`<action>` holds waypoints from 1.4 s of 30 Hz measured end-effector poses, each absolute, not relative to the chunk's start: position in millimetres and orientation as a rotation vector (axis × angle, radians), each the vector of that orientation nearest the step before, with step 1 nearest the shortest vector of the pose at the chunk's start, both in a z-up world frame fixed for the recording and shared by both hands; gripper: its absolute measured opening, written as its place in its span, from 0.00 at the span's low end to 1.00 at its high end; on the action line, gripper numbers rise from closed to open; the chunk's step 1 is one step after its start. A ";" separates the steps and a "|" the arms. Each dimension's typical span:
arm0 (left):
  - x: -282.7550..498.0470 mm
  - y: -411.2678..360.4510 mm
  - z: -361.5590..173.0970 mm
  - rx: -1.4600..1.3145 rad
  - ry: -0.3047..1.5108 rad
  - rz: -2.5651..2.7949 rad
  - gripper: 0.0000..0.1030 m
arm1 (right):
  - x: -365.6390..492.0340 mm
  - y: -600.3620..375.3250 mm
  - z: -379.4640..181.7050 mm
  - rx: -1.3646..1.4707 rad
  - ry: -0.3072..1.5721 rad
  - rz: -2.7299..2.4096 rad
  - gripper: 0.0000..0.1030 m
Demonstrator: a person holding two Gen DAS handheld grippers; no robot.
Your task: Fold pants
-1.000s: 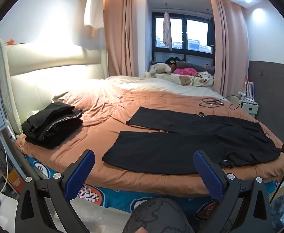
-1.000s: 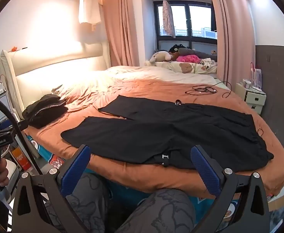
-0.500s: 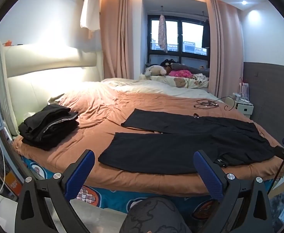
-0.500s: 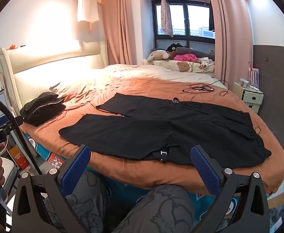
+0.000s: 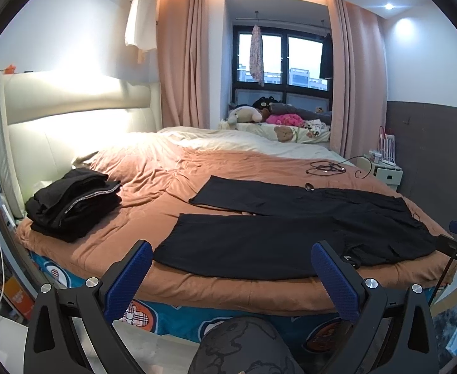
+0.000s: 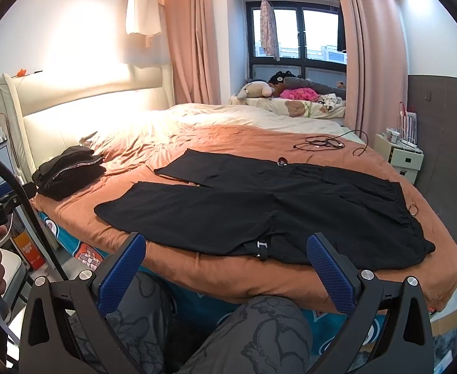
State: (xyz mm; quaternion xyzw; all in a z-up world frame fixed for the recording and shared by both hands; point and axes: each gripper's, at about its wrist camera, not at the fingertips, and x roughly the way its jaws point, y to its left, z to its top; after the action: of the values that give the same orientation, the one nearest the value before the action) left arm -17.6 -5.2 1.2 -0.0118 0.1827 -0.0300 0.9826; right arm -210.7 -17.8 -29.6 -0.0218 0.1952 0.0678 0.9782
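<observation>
The black pants lay spread flat on the orange bed cover, legs toward nine o'clock and waistband toward three o'clock, probably so that one leg could be laid over the other. The left gripper and the right gripper both hung before the bed edge, jaws wide apart, holding nothing. A stack of folded dark clothes rested at ten o'clock, near the headboard. I saw no container in use.

Bedroom with white walls, pink curtains framing a dark-framed window, cream padded headboard brightly lit, rust-brown bed cover, white nightstand, grey wall panelling.
</observation>
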 end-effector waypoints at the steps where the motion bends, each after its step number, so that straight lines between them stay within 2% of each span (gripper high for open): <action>1: -17.7 -4.8 1.2 -0.025 0.368 -0.061 1.00 | -210.3 -17.9 -29.0 -0.042 0.394 0.137 1.00; 42: -23.3 -8.4 5.5 -0.046 0.349 -0.073 1.00 | -212.6 -14.4 -27.9 -0.064 0.388 0.154 1.00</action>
State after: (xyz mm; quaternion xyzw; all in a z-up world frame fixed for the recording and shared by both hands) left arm -23.3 -8.4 5.5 -0.0229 0.1737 -0.0365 0.9839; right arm -212.6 -14.4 -27.9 -0.0320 0.1927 0.0762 0.9778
